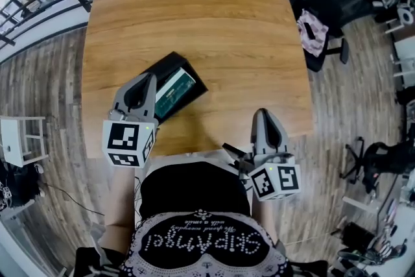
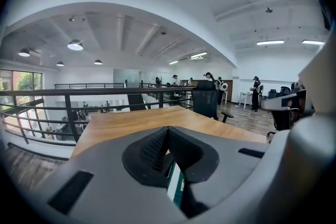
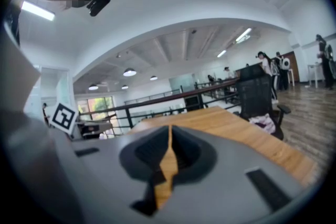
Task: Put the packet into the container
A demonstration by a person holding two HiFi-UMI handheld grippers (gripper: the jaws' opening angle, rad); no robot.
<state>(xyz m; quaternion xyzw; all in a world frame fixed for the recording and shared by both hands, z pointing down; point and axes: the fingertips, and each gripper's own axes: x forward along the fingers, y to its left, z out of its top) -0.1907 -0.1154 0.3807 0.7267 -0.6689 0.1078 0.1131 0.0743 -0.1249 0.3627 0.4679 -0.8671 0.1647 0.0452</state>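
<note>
The packet (image 1: 176, 89) lies inside the black container (image 1: 170, 63) on the wooden table (image 1: 194, 10), with its green and white face up. The left gripper (image 1: 150, 78) hangs over the container's near-left part, its jaws pressed together and holding nothing. The right gripper (image 1: 261, 115) is well apart from it, at the table's near edge, and its jaws are also together and empty.

The person wears a black top (image 1: 194, 194) with white script lettering and dotted white trim; the left gripper (image 1: 150, 78) and right gripper (image 1: 262, 114) are grey, each bearing a white cube (image 1: 130, 143) with black square markers.
</note>
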